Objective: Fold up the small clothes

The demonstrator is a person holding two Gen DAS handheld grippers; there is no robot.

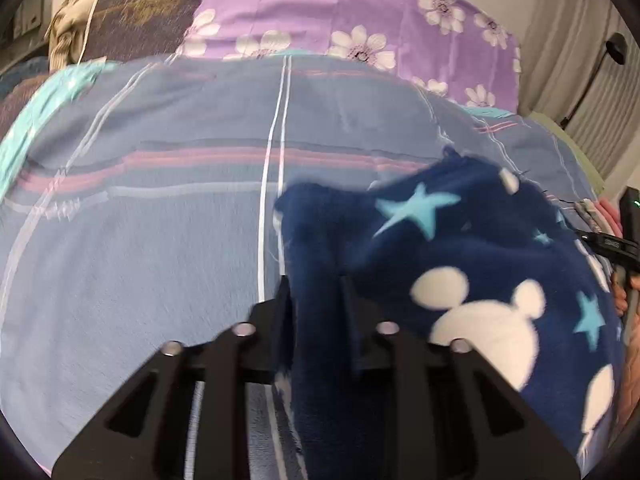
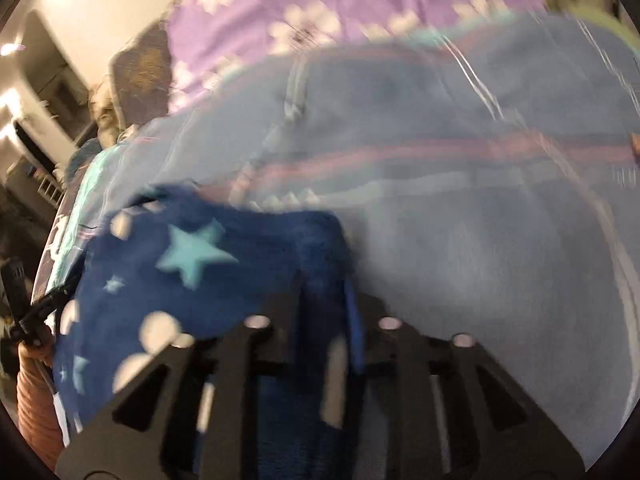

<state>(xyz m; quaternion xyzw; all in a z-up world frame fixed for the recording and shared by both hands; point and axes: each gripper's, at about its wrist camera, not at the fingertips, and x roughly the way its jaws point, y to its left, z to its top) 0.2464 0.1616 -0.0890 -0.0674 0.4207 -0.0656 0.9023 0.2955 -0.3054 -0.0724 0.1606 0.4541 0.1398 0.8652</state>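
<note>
Navy fleece garment (image 1: 472,248) with light-blue stars and white mouse-head shapes lies on the bed, on a blue-grey striped sheet (image 1: 152,240).

Left gripper (image 1: 316,292) – fingers (image 1: 285,300) sit either side of a bunched fold of the fleece, fabric running between them and back toward the camera. They pinch that fold. Rest of the garment spreads out to the right in this view.

Right gripper (image 2: 324,292) – same picture from the other edge: a fold of the fleece runs between the fingers (image 2: 294,300), pinched, with the garment spreading left. This view is heavily motion-blurred, so exact pad contact is hard to read.

Behind the sheet: purple floral bedding (image 1: 360,12) and a dark patterned pillow (image 1: 148,12). A hand (image 2: 34,354) on the other gripper's handle shows at the left edge of the right view.
</note>
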